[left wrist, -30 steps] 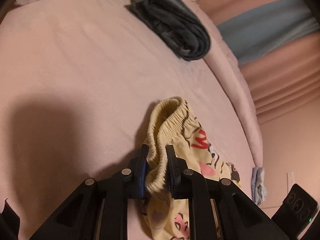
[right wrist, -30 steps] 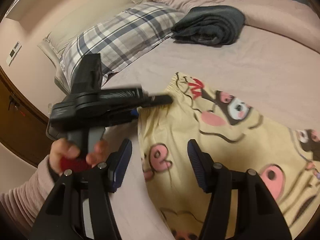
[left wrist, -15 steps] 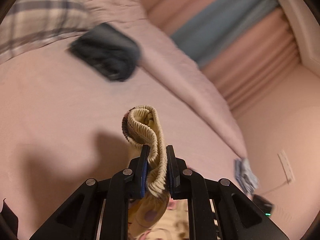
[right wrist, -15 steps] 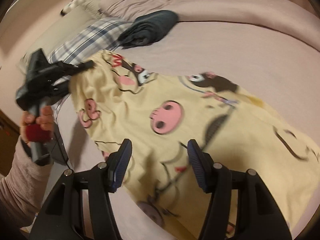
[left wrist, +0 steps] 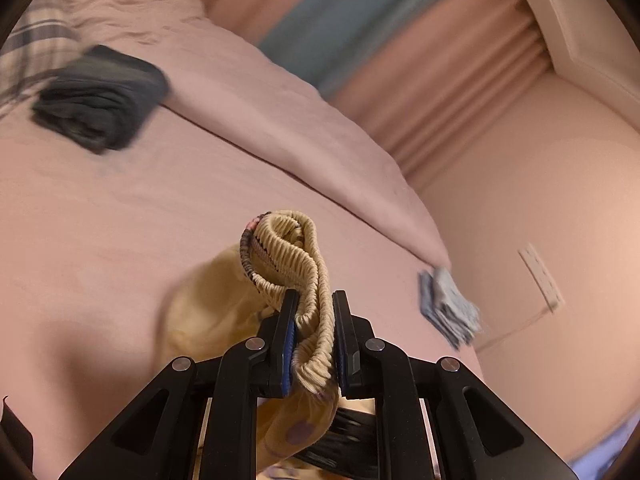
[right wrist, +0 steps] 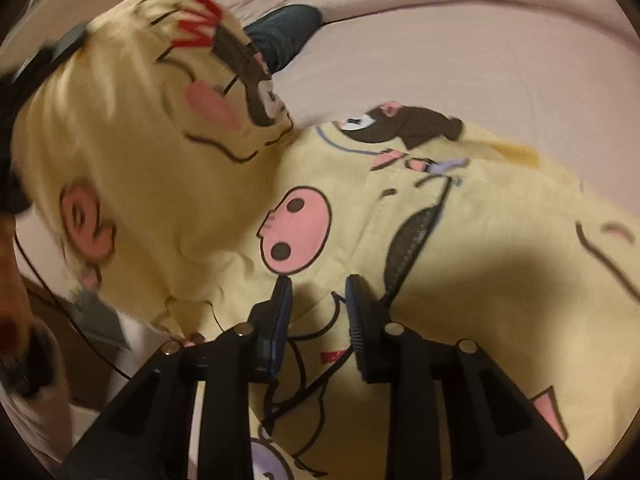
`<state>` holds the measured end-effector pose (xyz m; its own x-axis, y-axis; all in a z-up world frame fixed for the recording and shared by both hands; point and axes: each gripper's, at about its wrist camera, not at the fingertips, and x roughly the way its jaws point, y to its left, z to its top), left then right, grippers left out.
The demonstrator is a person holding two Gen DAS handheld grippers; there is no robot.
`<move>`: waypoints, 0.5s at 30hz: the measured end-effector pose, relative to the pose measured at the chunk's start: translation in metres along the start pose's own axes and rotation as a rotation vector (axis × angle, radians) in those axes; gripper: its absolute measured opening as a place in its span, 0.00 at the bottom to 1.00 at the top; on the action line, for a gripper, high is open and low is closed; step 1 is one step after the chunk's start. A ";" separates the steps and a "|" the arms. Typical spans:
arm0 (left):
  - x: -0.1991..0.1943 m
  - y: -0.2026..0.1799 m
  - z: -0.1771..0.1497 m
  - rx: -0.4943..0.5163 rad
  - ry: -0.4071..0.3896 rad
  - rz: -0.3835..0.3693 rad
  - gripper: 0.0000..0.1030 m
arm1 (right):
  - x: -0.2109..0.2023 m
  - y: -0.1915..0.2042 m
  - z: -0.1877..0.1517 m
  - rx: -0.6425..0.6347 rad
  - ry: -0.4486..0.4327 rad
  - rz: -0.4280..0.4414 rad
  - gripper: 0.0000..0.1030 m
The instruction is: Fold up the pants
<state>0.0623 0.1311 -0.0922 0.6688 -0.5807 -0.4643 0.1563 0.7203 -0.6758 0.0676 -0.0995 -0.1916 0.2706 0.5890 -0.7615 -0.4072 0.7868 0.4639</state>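
The yellow cartoon-print pants [right wrist: 200, 184] lie spread over the pink bed [right wrist: 460, 64], their upper part lifted at the left. My left gripper [left wrist: 314, 308] is shut on the bunched elastic waistband [left wrist: 296, 248] and holds it above the sheet; it shows as a dark blurred shape [right wrist: 68, 46] in the right wrist view. My right gripper [right wrist: 318, 292] hangs over the middle of the pants. Its jaws are closing, with yellow cloth showing in the gap between them, and the pads do not visibly pinch it.
A dark folded garment [left wrist: 100, 100] rests near the plaid pillow [left wrist: 32, 48]. A rolled pink duvet [left wrist: 240, 112] lines the far side of the bed, before pink and blue curtains [left wrist: 440, 80]. A small blue-grey cloth [left wrist: 448, 308] hangs at the bed's corner. A person's hand [right wrist: 12, 280] is at the left edge.
My left gripper has risen, pulling the waistband up off the bed. My right gripper has travelled from the waistband end to the middle of the pants, and its jaws have narrowed.
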 end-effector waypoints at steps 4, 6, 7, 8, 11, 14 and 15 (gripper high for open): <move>0.032 -0.036 -0.017 0.043 0.076 -0.066 0.13 | -0.001 -0.021 -0.005 0.117 -0.034 0.104 0.21; 0.043 -0.049 -0.026 0.060 0.101 -0.074 0.13 | -0.002 -0.027 -0.010 0.164 -0.064 0.169 0.24; 0.051 -0.055 -0.030 0.064 0.116 -0.080 0.13 | -0.004 -0.032 -0.013 0.201 -0.081 0.205 0.24; 0.055 -0.059 -0.033 0.066 0.123 -0.083 0.13 | -0.009 -0.036 -0.016 0.246 -0.099 0.236 0.25; 0.072 -0.083 -0.046 0.132 0.153 -0.073 0.13 | -0.041 -0.054 -0.031 0.307 -0.159 0.245 0.34; 0.089 -0.108 -0.067 0.243 0.190 -0.043 0.13 | -0.094 -0.074 -0.054 0.278 -0.214 0.113 0.39; 0.099 -0.116 -0.077 0.287 0.212 -0.019 0.13 | -0.110 -0.082 -0.061 0.280 -0.227 0.065 0.39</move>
<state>0.0548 -0.0390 -0.1043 0.5025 -0.6394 -0.5819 0.3857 0.7682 -0.5110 0.0179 -0.2397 -0.1736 0.4514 0.6404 -0.6213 -0.1838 0.7481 0.6376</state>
